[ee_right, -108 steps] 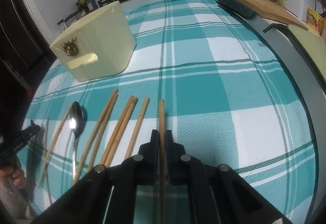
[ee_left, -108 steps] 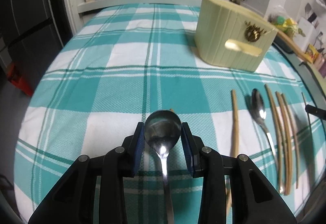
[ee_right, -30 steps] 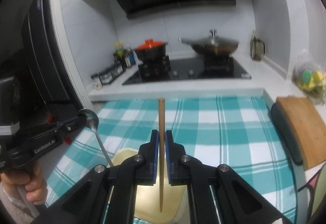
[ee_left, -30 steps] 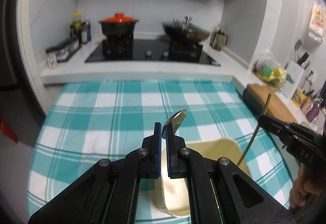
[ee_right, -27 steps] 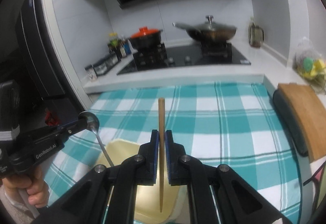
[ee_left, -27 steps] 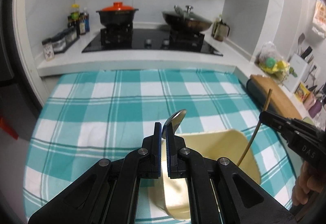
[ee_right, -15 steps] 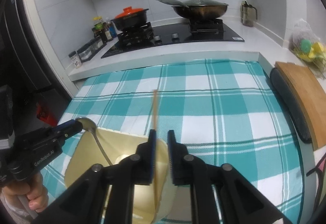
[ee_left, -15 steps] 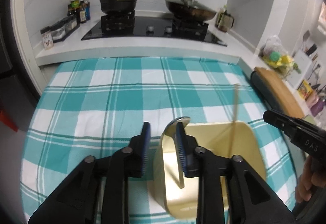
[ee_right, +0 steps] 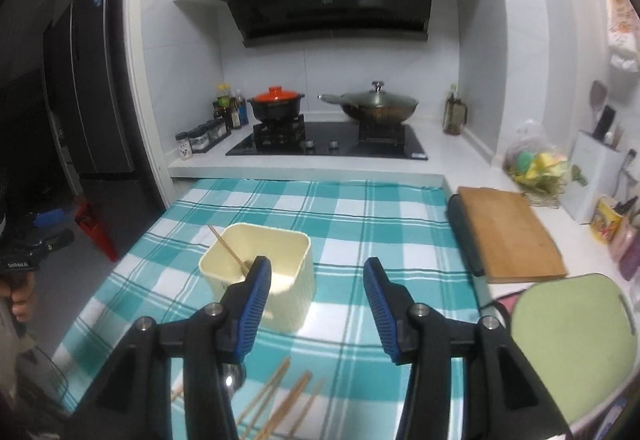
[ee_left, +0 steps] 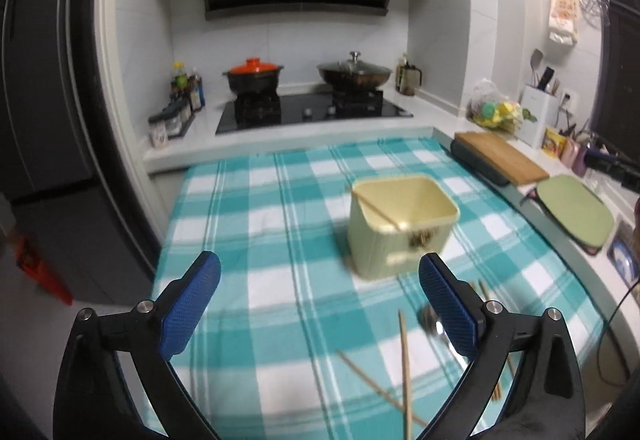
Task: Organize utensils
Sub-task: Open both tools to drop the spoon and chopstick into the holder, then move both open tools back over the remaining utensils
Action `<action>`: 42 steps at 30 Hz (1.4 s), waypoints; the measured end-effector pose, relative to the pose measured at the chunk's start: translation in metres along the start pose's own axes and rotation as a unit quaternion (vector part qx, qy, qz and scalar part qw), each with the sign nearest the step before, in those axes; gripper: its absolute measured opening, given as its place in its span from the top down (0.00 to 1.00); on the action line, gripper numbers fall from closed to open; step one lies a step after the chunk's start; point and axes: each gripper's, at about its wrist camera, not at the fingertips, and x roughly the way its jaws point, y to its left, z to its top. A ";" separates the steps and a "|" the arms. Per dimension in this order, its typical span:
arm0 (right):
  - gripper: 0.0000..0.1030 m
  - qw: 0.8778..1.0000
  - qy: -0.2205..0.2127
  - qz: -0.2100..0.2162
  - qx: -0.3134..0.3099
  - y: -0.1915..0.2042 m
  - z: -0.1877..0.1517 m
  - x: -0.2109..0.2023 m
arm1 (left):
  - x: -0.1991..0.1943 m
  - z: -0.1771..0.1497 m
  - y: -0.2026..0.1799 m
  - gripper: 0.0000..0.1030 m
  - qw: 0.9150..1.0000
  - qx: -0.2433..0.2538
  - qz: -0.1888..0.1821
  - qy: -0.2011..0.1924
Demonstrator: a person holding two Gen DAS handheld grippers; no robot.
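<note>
1. Holder [ee_left: 402, 228] stands at 1 o'clock with a chopstick [ee_left: 378, 215] leaning inside; a knock could tip it.
2. Left gripper [ee_left: 320, 314]: jaws opening wide, empty. Right gripper [ee_right: 316, 304]: opening, empty.
3. Loose chopsticks [ee_right: 280, 404] and spoon [ee_left: 436, 328] at 5 o'clock may roll.

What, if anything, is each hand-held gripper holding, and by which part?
Nothing: the left hand-held gripper and right hand-held gripper are empty, jaws opening.

Legible only in part: white lettering beginning "GenRobot" on the black handheld left gripper body [ee_right: 28, 252] at the right-wrist view's left edge. Remaining labels on the black range hood [ee_right: 326, 1] and small glass spice jars [ee_right: 183, 148] too blurred.
</note>
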 end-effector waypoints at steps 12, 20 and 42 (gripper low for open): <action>0.48 0.992 -0.056 -0.116 0.009 0.043 -0.169 -0.062 | 0.028 -0.155 -0.033 0.01 0.984 -0.133 -0.044 0.114; 0.48 0.996 0.038 -0.084 0.004 0.060 -0.240 -0.032 | 0.038 -0.174 -0.042 0.01 0.982 -0.145 -0.002 0.122; 0.48 0.993 0.093 -0.071 0.031 0.065 -0.253 0.010 | 0.097 -0.206 -0.047 0.02 0.976 -0.043 0.086 0.195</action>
